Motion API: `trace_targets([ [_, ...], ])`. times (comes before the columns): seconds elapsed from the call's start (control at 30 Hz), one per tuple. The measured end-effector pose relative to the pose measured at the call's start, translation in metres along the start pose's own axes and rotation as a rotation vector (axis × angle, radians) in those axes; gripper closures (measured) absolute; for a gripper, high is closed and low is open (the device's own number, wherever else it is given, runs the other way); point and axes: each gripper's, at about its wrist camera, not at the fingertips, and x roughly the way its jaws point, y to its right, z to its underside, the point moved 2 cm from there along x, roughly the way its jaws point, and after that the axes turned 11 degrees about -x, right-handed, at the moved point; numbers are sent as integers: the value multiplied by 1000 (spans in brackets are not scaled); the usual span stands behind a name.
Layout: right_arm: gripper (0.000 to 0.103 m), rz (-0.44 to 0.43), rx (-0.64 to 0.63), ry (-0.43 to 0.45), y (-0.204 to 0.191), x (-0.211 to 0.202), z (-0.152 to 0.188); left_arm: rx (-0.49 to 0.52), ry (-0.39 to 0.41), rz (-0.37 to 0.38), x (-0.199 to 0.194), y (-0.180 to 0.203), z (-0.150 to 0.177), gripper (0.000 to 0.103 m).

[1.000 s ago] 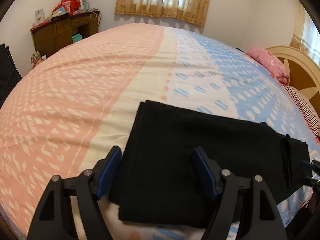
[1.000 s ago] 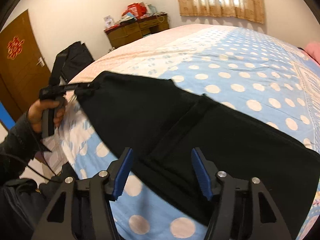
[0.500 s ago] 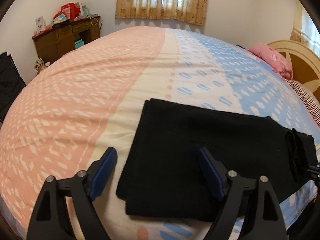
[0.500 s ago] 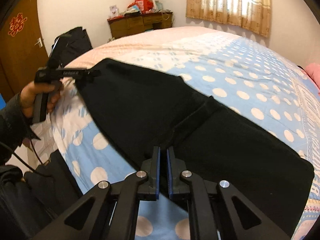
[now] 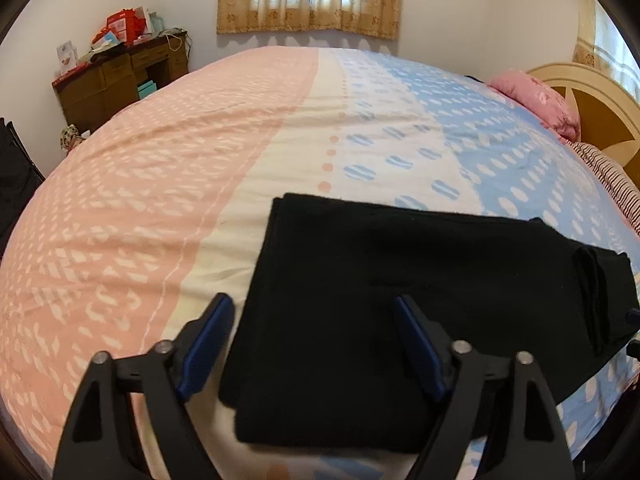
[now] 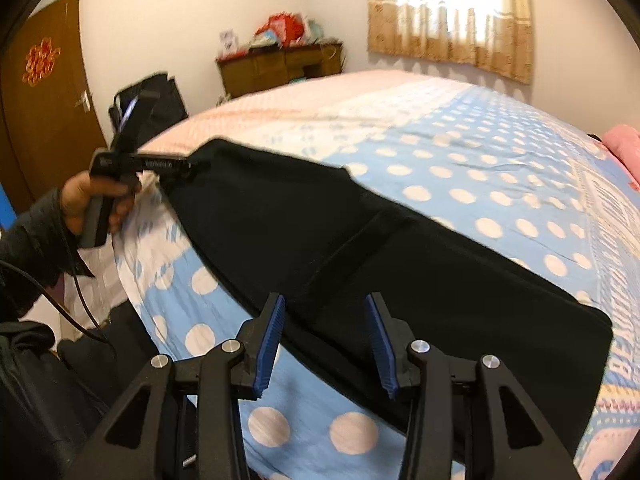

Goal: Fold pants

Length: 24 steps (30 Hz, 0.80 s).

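1. Right now the black pants (image 5: 400, 300) lie flat as a long folded strip on the bedspread (image 5: 200, 184), along its near edge, far from the pink pillow (image 5: 536, 100) at the headboard end.
2. My left gripper (image 5: 316, 344) has its blue pads spread wide, hovering over the pants' left end and holding nothing.
3. My right gripper (image 6: 326, 340) also stands parted, its pads straddling the pants' near edge beside the raised band (image 6: 360, 240) without pinching it.
4. I judge the fabric soft, limp and light: it will sag and drape once lifted, not keep its shape.
5. Being several layers thick, it calls for a deep bite, or the lower layers may slip free.
6. I would grip the two corners of one short end, so the strip carries over evenly.
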Motion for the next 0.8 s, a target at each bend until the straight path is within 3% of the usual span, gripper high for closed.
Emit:
trace_targets([
  [0.03, 58, 1, 12, 13, 2, -4, 2, -9, -2, 3, 0, -1, -1, 33],
  [0.17, 57, 9, 50, 45, 7, -8, 10, -44, -28, 66, -1, -3, -5, 73],
  [0.23, 57, 18, 57, 49, 9, -8, 10, -59, -50, 94, -1, 1, -5, 80],
  [0.33, 57, 45, 54, 52, 12, -12, 10, -110, -38, 116, -11, 2, -8, 81],
  [0.5, 57, 160, 104, 41, 38, -31, 10, -167, 15, 289, -51, 25, -20, 81],
  [0.6, 57, 227, 198, 54, 65, -51, 15, -111, 21, 417, -77, 69, -25, 81],
  [0.8, 49, 372, 400, 76, 120, -100, 48, 37, 7, 582, -108, 166, -26, 81],
])
